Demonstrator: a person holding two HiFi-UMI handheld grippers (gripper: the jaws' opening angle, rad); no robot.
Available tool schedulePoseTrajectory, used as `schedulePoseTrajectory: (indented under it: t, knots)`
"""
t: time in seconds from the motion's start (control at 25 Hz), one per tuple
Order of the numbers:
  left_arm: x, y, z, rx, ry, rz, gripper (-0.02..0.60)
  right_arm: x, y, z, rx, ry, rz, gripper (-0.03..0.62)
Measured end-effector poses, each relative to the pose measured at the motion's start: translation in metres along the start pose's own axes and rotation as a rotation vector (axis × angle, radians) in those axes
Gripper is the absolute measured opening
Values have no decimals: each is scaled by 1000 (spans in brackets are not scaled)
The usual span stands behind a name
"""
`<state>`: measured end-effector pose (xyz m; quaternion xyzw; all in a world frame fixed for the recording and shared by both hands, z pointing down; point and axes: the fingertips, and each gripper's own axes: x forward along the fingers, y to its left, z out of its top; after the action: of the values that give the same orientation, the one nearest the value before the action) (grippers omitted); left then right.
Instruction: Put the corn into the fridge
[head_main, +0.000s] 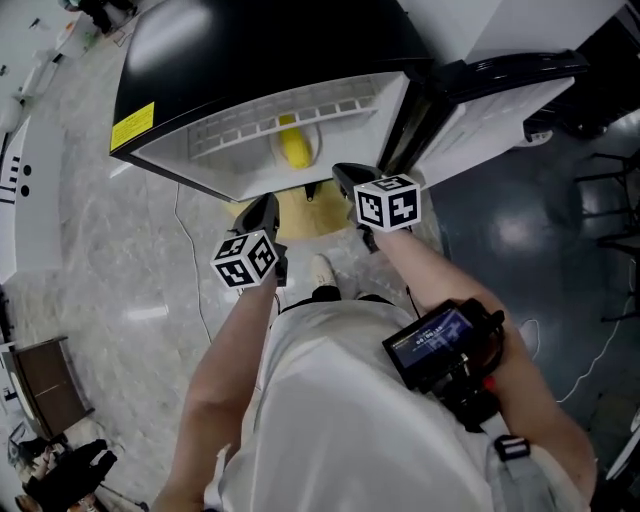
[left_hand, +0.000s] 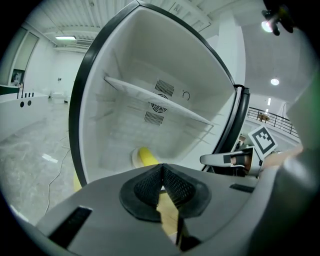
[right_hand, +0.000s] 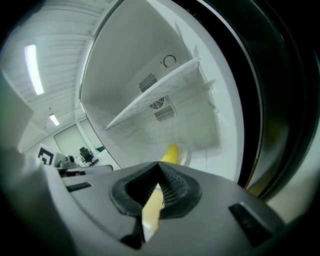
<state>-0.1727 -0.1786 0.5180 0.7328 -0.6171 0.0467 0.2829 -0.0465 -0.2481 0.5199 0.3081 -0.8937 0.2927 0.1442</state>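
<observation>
Seen from above, a small black fridge (head_main: 200, 60) stands open at 12 o'clock in front of the person. Its door (head_main: 500, 100) is swung wide toward 2 o'clock, so the opening faces both grippers with free space in front of it.

The corn (head_main: 293, 146) lies inside on the fridge floor, on a small white plate (left_hand: 135, 159) near the middle. A white shelf (head_main: 280, 115) spans the compartment above it, leaving a low gap over the corn. Side walls and the black door frame bound the opening to left and right.

The left gripper (head_main: 262, 212) hovers just outside the front edge, at 7 o'clock from the corn. Its jaws are pressed together with nothing between them. The right gripper (head_main: 350, 180) is beside it, at 5 o'clock from the corn, close to the hinge side of the frame. Its jaws are likewise closed and empty. The two grippers are near each other but apart.

A tan mat (head_main: 300, 215) lies on the floor under the fridge front. A thin cable (head_main: 185, 250) trails across the pale floor at 9 o'clock of the left gripper. One shoe (head_main: 322, 268) shows below the grippers.
</observation>
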Motion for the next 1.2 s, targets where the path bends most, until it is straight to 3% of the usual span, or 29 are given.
schedulePoseTrajectory:
  t: [0.52,0.8,1.2]
  knots:
    - [-38,-20,-12,-15,-31,-49,6,-42,18,3,24,-91,151,6]
    - [-53,-27,-18,36,-29,-82,6,-52,39,-1,-14,-101,191,6]
    - [-61,-31,-22,45,-30,-108,6,-60,50,-17,-17,-93,202,6]
